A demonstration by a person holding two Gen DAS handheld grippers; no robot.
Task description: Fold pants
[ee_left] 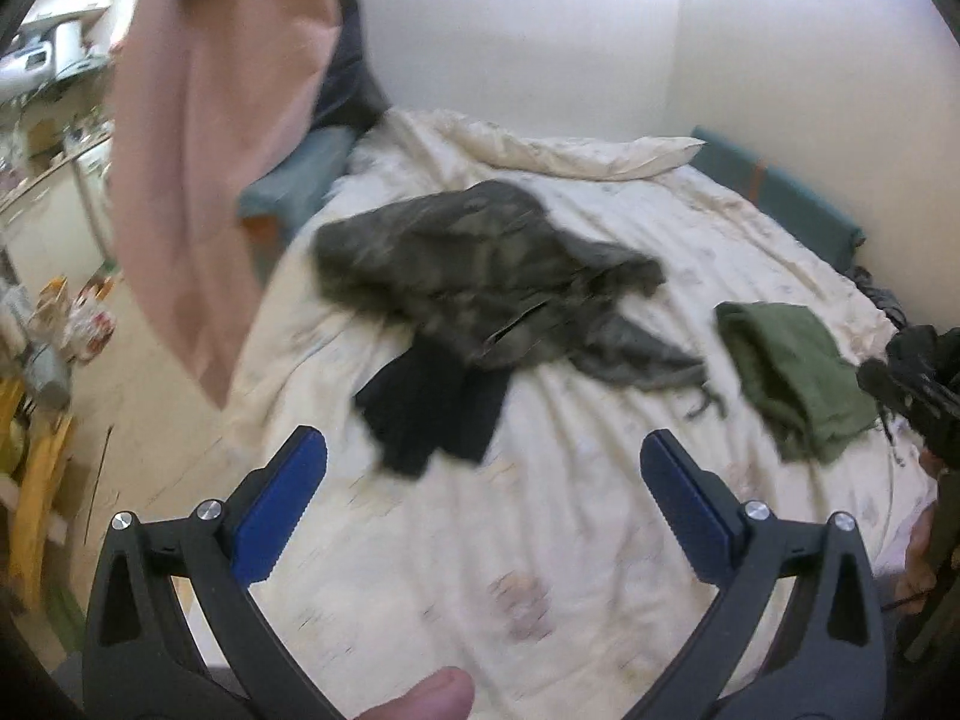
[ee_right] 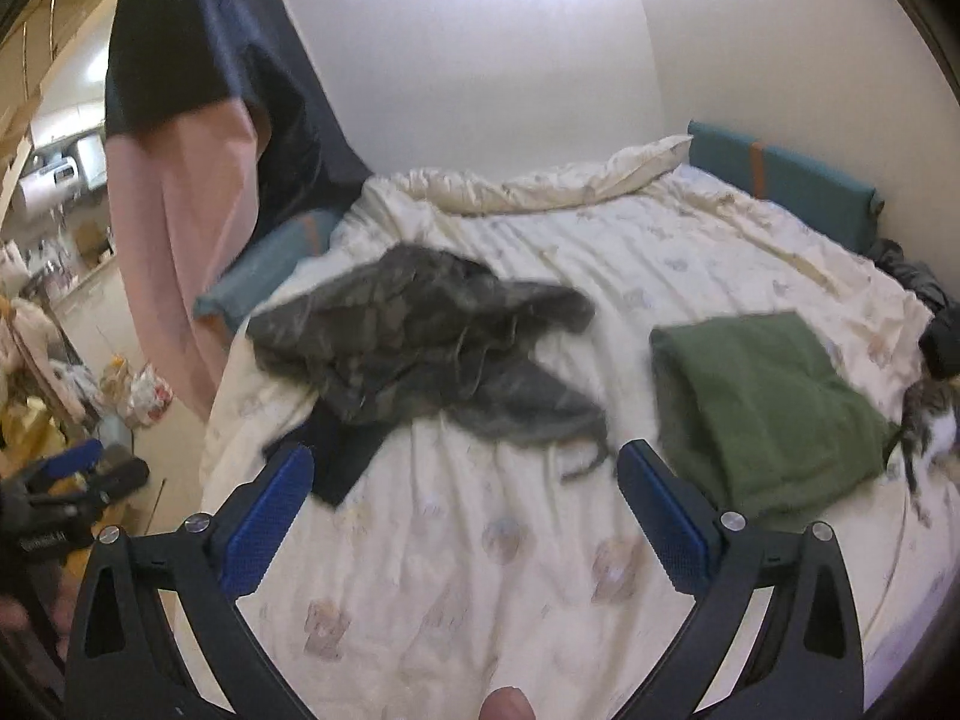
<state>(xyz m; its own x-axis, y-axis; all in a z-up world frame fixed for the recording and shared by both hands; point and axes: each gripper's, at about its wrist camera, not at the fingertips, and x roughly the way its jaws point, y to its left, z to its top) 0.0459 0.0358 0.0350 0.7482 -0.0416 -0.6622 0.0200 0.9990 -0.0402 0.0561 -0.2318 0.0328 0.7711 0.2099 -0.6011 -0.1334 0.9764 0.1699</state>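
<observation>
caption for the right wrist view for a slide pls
Open right claw above a bed with a crumpled camo garment, a folded green garment and a black one.

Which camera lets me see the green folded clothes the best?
The right wrist view. There the green folded clothes lie large and whole on the bed, just past the open right gripper. In the left wrist view the same green clothes look smaller, more blurred and squeezed toward the right edge.
</observation>
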